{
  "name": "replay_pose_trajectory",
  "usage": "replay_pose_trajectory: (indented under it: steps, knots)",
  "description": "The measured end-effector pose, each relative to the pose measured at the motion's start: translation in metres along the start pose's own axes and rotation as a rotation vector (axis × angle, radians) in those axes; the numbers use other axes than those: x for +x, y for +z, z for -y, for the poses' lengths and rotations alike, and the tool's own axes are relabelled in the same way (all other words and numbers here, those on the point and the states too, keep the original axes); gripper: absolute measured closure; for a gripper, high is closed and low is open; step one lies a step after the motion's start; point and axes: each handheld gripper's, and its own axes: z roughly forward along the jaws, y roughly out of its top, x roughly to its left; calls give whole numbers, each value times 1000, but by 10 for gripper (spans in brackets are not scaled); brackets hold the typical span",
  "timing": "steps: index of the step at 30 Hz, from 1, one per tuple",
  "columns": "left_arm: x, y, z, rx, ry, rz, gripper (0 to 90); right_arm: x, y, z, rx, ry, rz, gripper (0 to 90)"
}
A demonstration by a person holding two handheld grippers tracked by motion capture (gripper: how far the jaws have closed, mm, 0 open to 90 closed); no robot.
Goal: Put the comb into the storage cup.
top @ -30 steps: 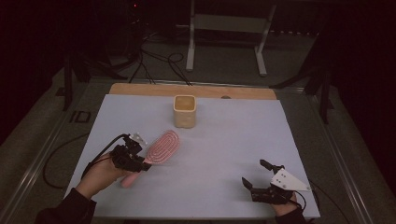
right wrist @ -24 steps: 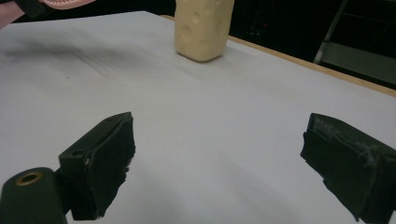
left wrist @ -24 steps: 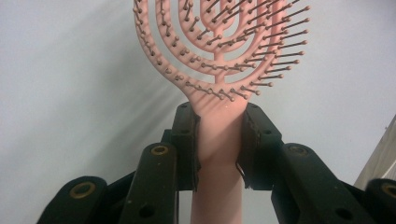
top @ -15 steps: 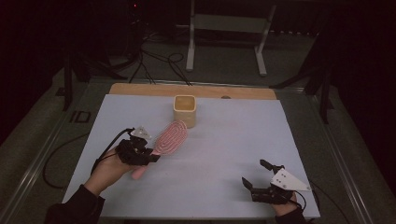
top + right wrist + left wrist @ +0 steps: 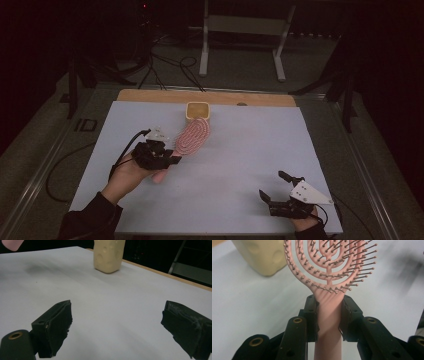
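Pink hairbrush (image 5: 329, 277): sitting clamped by its handle in the left gripper (image 5: 329, 315), bristled oval head pointing toward the far side of the table, its tip reaching just short of the cup in the high view
Left gripper: jaws pressing on both sides of the handle just below the head, holding the brush above the sheet
Right gripper (image 5: 280, 192): resting at the near right edge of the sheet, jaws standing wide apart with nothing between them
Cream cup (image 5: 197, 110): standing upright near the far edge
Pale blue sheet (image 5: 260, 145): covering the wooden table (image 5: 150, 95)
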Motion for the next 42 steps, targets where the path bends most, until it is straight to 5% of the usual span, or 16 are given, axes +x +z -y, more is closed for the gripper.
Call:
replay_pose_trajectory:
  steps: [21,42]
  knots:
    - [-7,-3,-32,-133,27,-38,704,0,0,0,0,-5,0,92]
    - [3,4,-70,-292,-16,-79,703,-1,-1,-1,-2,-6,0,93]
